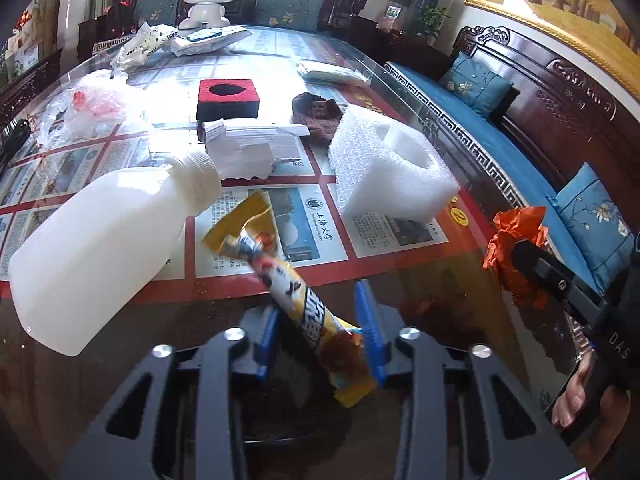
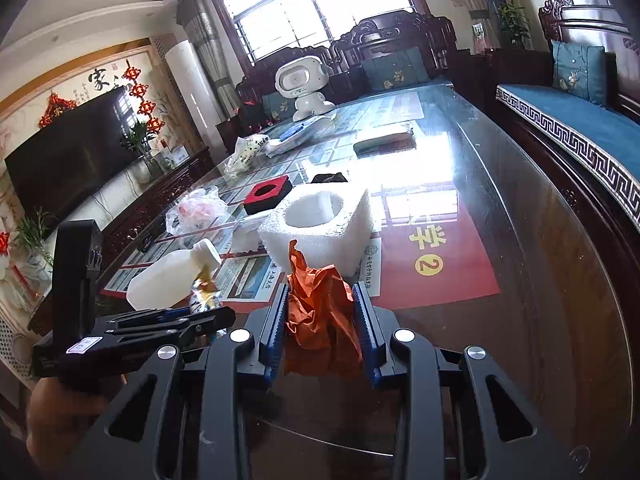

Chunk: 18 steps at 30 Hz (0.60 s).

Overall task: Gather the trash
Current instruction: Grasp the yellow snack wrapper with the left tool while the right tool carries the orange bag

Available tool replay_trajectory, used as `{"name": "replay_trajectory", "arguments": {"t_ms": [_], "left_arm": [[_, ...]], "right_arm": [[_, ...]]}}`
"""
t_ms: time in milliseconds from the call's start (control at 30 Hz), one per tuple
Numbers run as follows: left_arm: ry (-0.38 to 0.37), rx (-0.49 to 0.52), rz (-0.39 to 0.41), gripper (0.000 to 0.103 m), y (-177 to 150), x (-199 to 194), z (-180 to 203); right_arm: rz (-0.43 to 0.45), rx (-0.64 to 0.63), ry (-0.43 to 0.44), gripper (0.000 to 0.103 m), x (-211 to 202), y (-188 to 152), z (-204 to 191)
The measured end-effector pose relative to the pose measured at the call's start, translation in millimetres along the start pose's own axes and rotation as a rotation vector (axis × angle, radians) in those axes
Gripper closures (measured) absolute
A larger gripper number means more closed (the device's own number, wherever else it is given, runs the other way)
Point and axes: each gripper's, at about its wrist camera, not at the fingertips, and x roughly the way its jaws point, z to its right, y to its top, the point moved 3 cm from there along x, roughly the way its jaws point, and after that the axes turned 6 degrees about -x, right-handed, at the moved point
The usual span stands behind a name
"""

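Note:
My left gripper holds a yellow snack wrapper between its blue pads, just above the glass table. The wrapper's torn end sticks out toward a white plastic bottle lying on its side at the left. My right gripper is shut on a crumpled orange paper. It shows at the right edge of the left wrist view. A white foam block with a round hole stands just beyond the orange paper. The bottle also shows in the right wrist view.
Further back lie crumpled white foam, a red-and-black foam square, a clear plastic bag, a brown lump and several white packets. A white toy robot stands at the far end. A blue-cushioned wooden bench runs along the right.

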Motion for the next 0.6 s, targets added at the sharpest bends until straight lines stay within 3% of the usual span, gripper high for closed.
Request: {"name": "replay_trajectory", "arguments": {"t_ms": [100, 600], "left_arm": [[-0.015, 0.004, 0.023, 0.088, 0, -5, 0], [-0.092, 0.082, 0.081, 0.089, -12, -52, 5]], "right_arm": [[-0.002, -0.002, 0.002, 0.071, -1, -3, -1], [0.009, -0.024, -0.001, 0.071, -22, -8, -30]]}}
